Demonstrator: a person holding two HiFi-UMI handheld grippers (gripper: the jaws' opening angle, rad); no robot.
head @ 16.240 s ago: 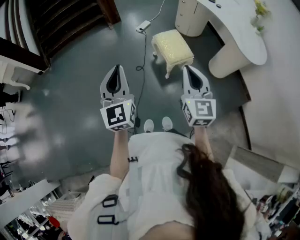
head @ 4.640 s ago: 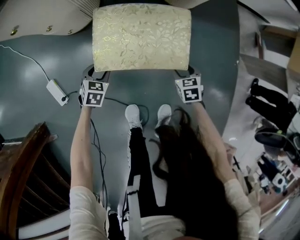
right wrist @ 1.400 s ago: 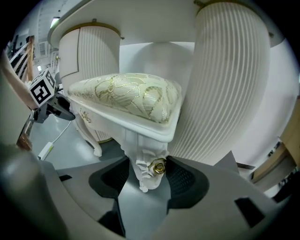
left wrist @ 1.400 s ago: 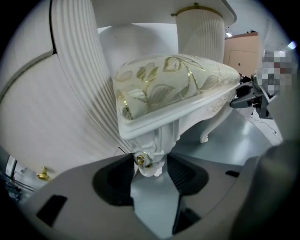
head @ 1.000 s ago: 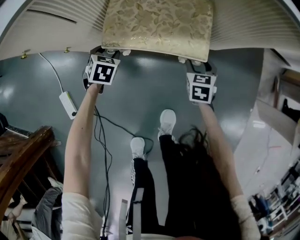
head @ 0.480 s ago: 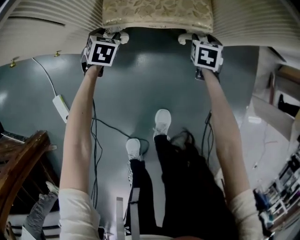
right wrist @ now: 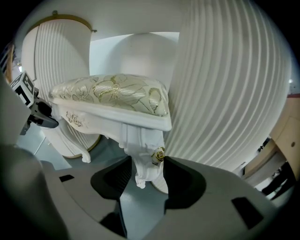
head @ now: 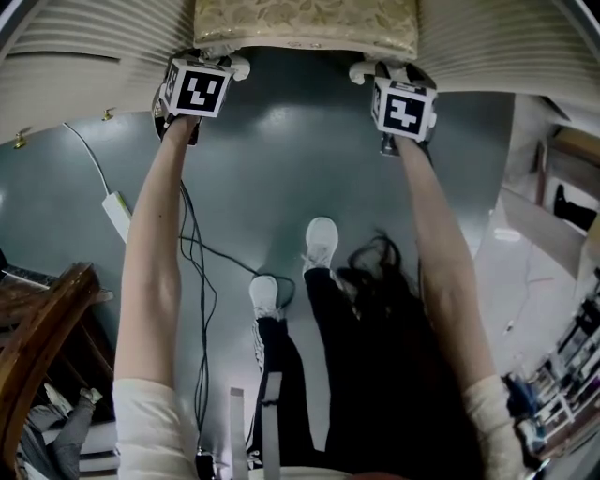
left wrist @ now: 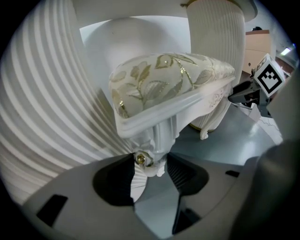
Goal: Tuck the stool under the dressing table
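Stool [head: 305,23] top centre, half under dressing table [head: 94,37] | left gripper [left wrist: 152,161] clamps leg [left wrist: 157,138] | right gripper [right wrist: 146,163] jaws just closing on opposite leg [right wrist: 140,145], to steer.

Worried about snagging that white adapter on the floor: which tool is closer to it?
Left. The left tool, gripping a stool leg, is just beyond the adapter; the right tool, its jaws just closing on the other leg, is well off to its right.
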